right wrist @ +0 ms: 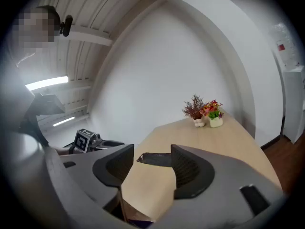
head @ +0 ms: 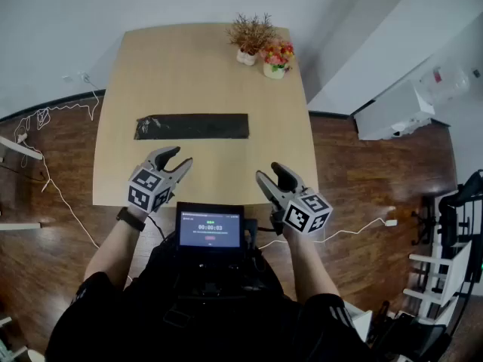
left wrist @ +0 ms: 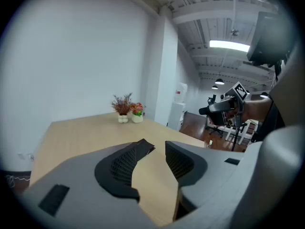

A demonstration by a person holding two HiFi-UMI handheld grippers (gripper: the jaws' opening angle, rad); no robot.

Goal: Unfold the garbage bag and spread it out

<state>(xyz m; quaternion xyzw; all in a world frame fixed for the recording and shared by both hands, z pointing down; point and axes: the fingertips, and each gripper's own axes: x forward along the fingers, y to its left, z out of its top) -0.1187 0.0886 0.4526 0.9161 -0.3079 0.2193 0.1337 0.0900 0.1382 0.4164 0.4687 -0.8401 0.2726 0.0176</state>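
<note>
A folded black garbage bag [head: 192, 126] lies flat as a long strip across the middle of the light wooden table [head: 204, 66]. My left gripper [head: 175, 157] hovers over the table's near edge, just short of the bag's left half, open with nothing between its jaws. My right gripper [head: 269, 173] is held near the table's front right corner, also open and empty. The left gripper view shows the open left gripper [left wrist: 155, 148] and a corner of the bag [left wrist: 144, 145] just beyond its tips. In the right gripper view, the bag's end [right wrist: 157, 160] lies ahead of the open right gripper [right wrist: 151, 150].
Two small potted plants [head: 253, 40] [head: 276, 59] stand at the table's far right edge. A small screen [head: 210, 228] is mounted at the person's chest. White cables [head: 45, 127] trail on the wooden floor at left. A white cabinet [head: 392, 108] stands to the right.
</note>
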